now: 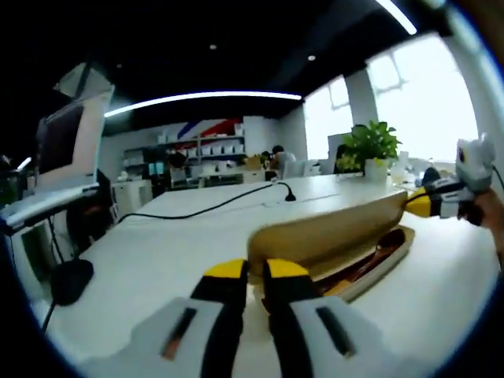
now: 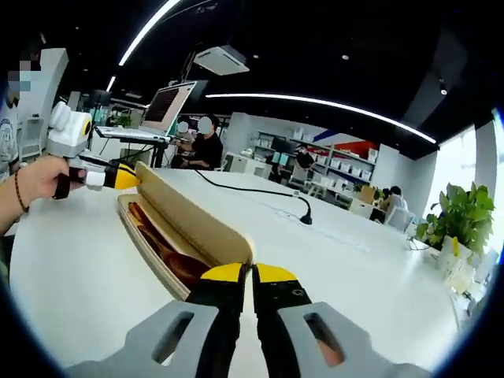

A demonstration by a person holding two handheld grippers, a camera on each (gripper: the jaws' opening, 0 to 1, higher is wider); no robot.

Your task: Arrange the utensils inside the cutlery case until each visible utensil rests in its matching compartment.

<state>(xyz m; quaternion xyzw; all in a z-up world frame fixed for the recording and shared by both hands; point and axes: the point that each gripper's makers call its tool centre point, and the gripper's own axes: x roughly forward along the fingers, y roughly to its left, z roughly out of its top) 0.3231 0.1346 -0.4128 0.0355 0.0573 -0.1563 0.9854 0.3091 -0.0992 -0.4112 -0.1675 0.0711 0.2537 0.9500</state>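
A long cutlery case (image 1: 390, 256) lies on the white table (image 1: 157, 260), its beige lid (image 1: 331, 228) raised on edge. Brown wooden utensils (image 1: 370, 264) lie inside the tray under it. My left gripper (image 1: 256, 272) is shut on the lid's near end. My right gripper (image 1: 429, 203) comes in from the right and pinches the far end. In the right gripper view the lid (image 2: 197, 224) stands over the tray (image 2: 146, 240) and the brown utensils (image 2: 169, 252). There the right gripper (image 2: 252, 276) is shut on its near corner, and the left gripper (image 2: 126, 177), held by a hand (image 2: 39, 179), grips the far end.
A black cable (image 1: 205, 209) runs across the table to a plug (image 2: 305, 214). A potted plant (image 1: 370, 146) stands at the table's far side by the windows. A screen on a stand (image 1: 67, 146) and a black chair (image 1: 71, 279) are to the left. People sit at desks behind.
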